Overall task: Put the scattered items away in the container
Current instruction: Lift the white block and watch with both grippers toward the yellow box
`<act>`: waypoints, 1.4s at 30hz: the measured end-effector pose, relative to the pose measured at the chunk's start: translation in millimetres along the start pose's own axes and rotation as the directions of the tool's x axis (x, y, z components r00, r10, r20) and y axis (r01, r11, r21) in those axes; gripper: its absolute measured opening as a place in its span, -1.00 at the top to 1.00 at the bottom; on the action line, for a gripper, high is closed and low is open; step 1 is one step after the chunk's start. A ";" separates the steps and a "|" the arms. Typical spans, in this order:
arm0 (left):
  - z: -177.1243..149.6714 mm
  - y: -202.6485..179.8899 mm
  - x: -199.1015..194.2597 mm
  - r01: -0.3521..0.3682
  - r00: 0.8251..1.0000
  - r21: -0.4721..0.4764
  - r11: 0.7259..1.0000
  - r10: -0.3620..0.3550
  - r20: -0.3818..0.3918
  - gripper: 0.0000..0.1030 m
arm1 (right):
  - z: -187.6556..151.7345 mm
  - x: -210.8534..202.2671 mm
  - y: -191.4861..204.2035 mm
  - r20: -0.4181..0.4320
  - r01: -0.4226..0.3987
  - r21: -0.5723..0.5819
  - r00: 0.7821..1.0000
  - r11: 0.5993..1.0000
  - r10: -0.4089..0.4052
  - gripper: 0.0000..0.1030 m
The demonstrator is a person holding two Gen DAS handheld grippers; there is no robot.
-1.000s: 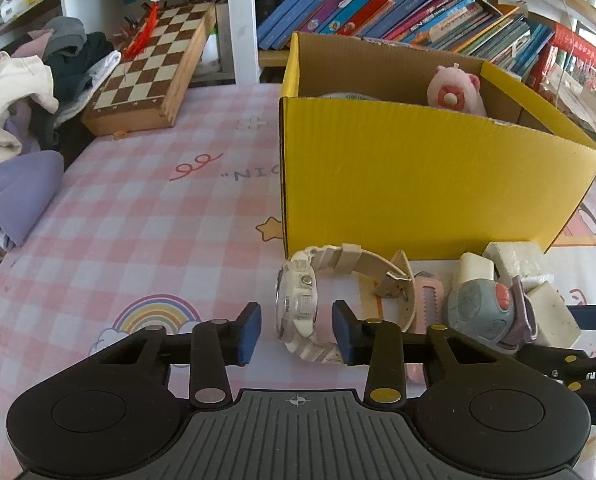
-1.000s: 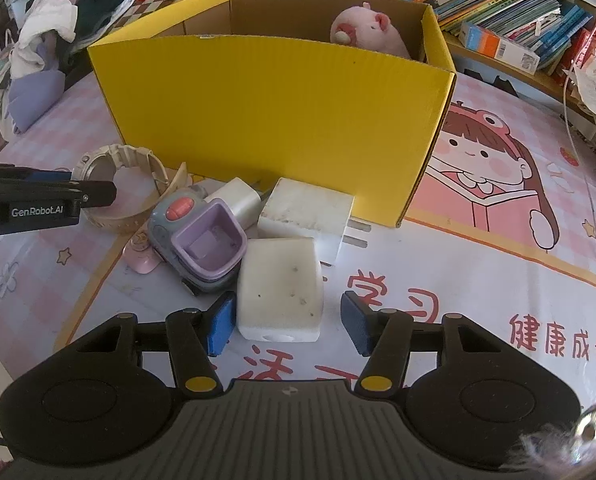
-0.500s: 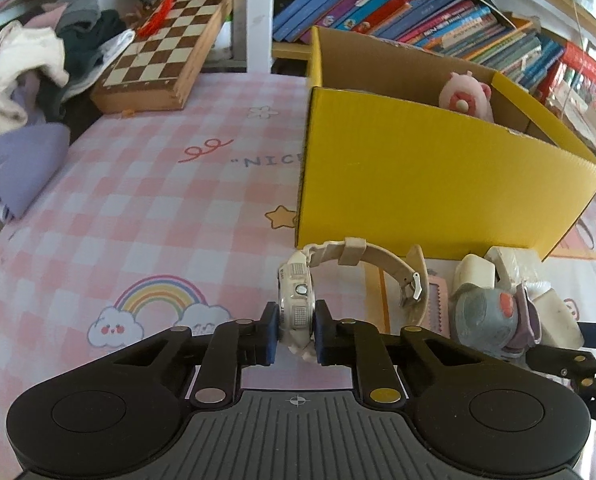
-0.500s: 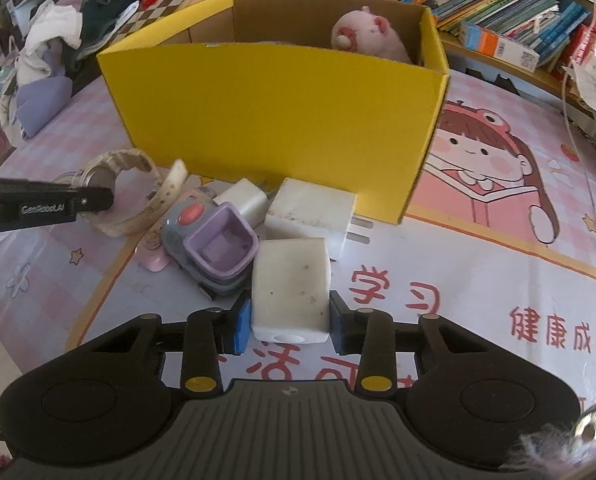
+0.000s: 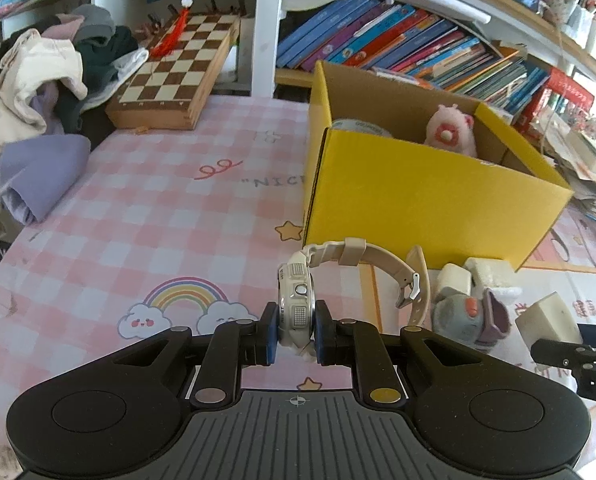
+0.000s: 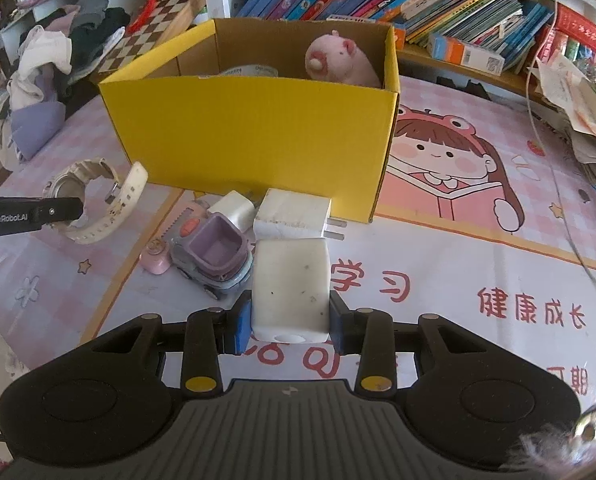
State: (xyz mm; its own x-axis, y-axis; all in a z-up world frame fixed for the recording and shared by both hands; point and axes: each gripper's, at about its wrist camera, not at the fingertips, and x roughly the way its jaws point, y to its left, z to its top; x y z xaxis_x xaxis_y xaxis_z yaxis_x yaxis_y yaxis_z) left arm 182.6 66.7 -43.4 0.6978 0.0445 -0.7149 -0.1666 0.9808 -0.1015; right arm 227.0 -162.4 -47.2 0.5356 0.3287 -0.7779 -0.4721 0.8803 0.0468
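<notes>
My left gripper (image 5: 295, 334) is shut on the case of a cream wristwatch (image 5: 296, 304), lifted off the table; the watch also shows in the right wrist view (image 6: 94, 204). My right gripper (image 6: 290, 326) is shut on a white charger block (image 6: 290, 286), raised above the mat. The yellow cardboard box (image 5: 426, 196) (image 6: 258, 136) stands ahead, holding a pink plush pig (image 6: 340, 62) and a tape roll (image 6: 250, 70). On the table before the box lie a grey-purple toy truck (image 6: 214, 256), a small white plug (image 6: 234, 210), a larger white charger (image 6: 294, 214) and a small pink item (image 6: 156, 256).
A chessboard (image 5: 178, 76) and a pile of clothes (image 5: 38, 92) lie at the far left. Bookshelves (image 5: 398, 44) stand behind the box. Stacked papers (image 6: 586, 120) and a cable lie at the right edge.
Both grippers closed from open: the left on the watch, the right on the white block. Both have since lifted their items off the table and drawn back a little.
</notes>
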 end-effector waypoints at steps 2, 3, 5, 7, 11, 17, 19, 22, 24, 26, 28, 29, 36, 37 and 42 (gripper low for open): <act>-0.4 -0.4 -5.5 0.010 1.000 0.007 1.000 -0.010 0.009 0.69 | -1.8 -4.8 1.1 0.006 0.005 0.005 1.000 1.000 -0.005 0.32; -0.5 -0.5 -8.4 0.015 1.000 0.011 1.000 -0.015 0.014 0.69 | -2.7 -7.3 1.6 0.010 0.007 0.008 1.000 1.000 -0.008 0.32; -1.4 -1.8 -13.8 0.026 0.999 0.023 0.999 -0.026 0.023 0.69 | -4.3 -12.7 3.1 0.016 0.009 0.011 1.000 1.000 -0.009 0.32; -2.5 -3.2 -19.2 0.036 0.999 0.037 0.999 -0.037 0.032 0.69 | -5.4 -18.0 5.1 0.022 0.008 0.011 1.000 1.000 -0.009 0.32; -4.7 -6.2 -30.0 0.056 0.997 0.064 0.996 -0.059 0.049 0.69 | -9.4 -28.7 9.8 0.033 0.005 0.014 0.999 1.000 -0.006 0.32; -9.1 -9.6 -44.8 0.085 0.994 0.099 0.992 -0.091 0.067 0.69 | -18.6 -38.7 18.5 0.036 0.001 0.019 0.999 1.000 -0.002 0.32; -11.1 -9.9 -49.1 0.094 0.992 0.106 0.990 -0.101 0.069 0.69 | -20.9 -42.5 21.1 0.040 0.000 0.019 0.999 1.000 -0.001 0.32; -9.8 -10.9 -57.1 0.112 0.989 0.125 0.986 -0.123 0.082 0.69 | -21.1 -49.3 23.7 0.053 -0.003 0.019 0.999 1.000 0.002 0.32; -7.0 -13.1 -63.9 0.119 0.985 0.152 0.981 -0.136 0.105 0.69 | -19.2 -54.4 24.8 0.066 -0.004 0.017 0.998 1.000 0.003 0.32; -3.3 -15.9 -69.5 0.119 0.981 0.180 0.976 -0.144 0.129 0.69 | -15.5 -59.3 25.5 0.082 -0.006 0.014 0.997 1.000 0.005 0.32; 0.9 -18.1 -73.5 0.120 0.977 0.199 0.973 -0.150 0.148 0.69 | -10.5 -64.3 26.0 0.099 -0.009 0.011 0.995 1.000 0.008 0.32; 4.0 -18.7 -75.0 0.120 0.976 0.205 0.971 -0.154 0.157 0.69 | -7.5 -66.6 26.1 0.108 -0.010 0.006 0.994 1.000 0.009 0.32; 31.9 -20.6 -81.5 0.120 0.962 0.236 0.964 -0.172 0.213 0.69 | 20.9 -81.1 23.5 0.172 -0.009 -0.040 0.985 0.999 0.016 0.32; 36.1 -21.1 -81.7 0.122 0.960 0.241 0.963 -0.176 0.220 0.69 | 26.1 -82.7 22.2 0.180 -0.009 -0.047 0.983 0.999 0.018 0.32; 57.7 -26.0 -78.7 0.127 0.949 0.267 0.955 -0.195 0.247 0.69 | 52.4 -87.2 15.2 0.220 -0.002 -0.084 0.975 0.996 0.020 0.32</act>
State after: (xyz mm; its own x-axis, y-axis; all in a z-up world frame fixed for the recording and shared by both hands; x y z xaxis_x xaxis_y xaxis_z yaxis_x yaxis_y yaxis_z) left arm 172.3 48.6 55.5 0.8670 -0.1021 -0.4878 0.1153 0.9933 -0.0029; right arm 209.9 -159.7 54.2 0.6667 0.4135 -0.6201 -0.5303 0.8478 -0.0049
